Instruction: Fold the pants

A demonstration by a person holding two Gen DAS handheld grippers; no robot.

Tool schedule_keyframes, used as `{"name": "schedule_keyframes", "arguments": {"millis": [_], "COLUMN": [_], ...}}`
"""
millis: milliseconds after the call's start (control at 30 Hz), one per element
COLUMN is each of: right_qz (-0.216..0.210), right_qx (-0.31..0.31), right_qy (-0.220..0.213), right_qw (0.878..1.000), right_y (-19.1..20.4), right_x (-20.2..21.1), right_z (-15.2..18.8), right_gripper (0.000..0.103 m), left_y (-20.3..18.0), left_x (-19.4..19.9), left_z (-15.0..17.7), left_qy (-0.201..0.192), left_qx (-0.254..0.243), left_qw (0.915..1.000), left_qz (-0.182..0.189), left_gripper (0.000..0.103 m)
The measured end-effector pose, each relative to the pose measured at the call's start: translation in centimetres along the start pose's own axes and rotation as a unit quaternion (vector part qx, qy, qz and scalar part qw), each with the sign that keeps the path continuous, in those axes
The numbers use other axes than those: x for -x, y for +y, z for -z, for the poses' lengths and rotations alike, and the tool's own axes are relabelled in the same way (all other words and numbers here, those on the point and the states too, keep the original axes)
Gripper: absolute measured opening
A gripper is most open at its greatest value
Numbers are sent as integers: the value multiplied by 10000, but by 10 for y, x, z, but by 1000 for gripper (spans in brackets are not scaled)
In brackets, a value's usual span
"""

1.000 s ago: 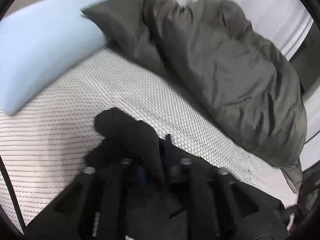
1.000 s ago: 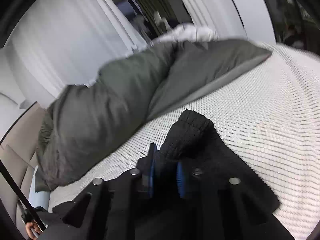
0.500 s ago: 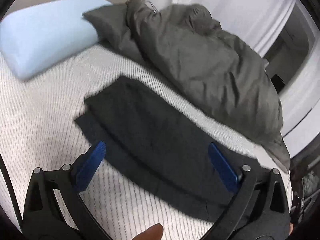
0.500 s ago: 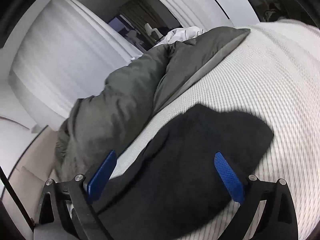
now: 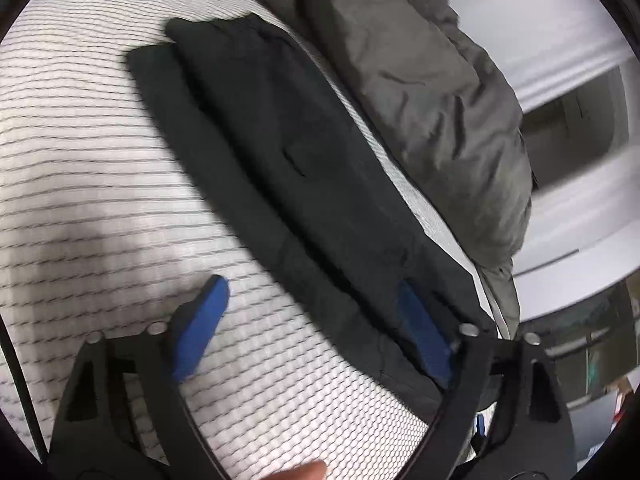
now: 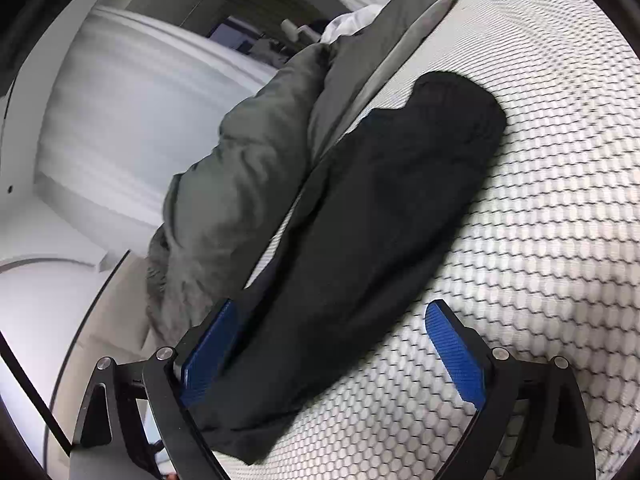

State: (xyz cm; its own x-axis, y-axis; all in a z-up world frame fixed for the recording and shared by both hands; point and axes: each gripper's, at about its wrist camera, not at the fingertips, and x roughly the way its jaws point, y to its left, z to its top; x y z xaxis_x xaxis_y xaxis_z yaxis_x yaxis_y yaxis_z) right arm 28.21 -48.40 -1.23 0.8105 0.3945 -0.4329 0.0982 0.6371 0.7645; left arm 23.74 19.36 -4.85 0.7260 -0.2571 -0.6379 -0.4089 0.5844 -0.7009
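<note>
Black pants (image 5: pixel 288 140), folded lengthwise into a long strip, lie flat on the white honeycomb mattress (image 5: pixel 80 160). My left gripper (image 5: pixel 312 312) hangs low over one end of the strip. Its jaws are closing with the near edge of the cloth between them, and the pads do not press on it. In the right wrist view the same pants (image 6: pixel 380 220) run away from the camera. My right gripper (image 6: pixel 332 344) straddles the other end, its jaws wide and just starting to close. The left pad is at the cloth's edge, the right pad over bare mattress (image 6: pixel 540 240).
A crumpled grey duvet (image 5: pixel 420 80) lies along the far side of the pants, and in the right wrist view this duvet (image 6: pixel 240 184) is close to their edge. White curtains and a doorway stand beyond the bed. A fingertip (image 5: pixel 308 472) shows at the bottom edge.
Both grippers were shut on bunched black cloth, then let go and opened wide. The pants now lie flat, and both grippers have sunk closer to the bed over their ends.
</note>
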Motion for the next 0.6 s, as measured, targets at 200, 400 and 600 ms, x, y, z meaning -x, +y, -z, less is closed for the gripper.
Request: {"name": "schedule_keyframes", "arguments": {"millis": [200,400,600], "right_qz": [-319,-332,-172], "right_qx": [-244,-492,-206], "right_qy": [187,199,287], "right_qw": [9990,9980,9992], "right_y": [-7,-18,-10], "right_x": [-24,-54,-50], "right_z": [-11,-25,-20], "right_gripper": [90,40,5], "left_y": [1,8,11], "left_x": [-44,-52,-30], "left_z": [-14,-20,-11], "left_qy": [149,-271,-537], "left_qx": [487,639,421], "left_qw": [9987,9974,9972], "left_qz": [84,-211,-315], "left_gripper": [67,14,6]}}
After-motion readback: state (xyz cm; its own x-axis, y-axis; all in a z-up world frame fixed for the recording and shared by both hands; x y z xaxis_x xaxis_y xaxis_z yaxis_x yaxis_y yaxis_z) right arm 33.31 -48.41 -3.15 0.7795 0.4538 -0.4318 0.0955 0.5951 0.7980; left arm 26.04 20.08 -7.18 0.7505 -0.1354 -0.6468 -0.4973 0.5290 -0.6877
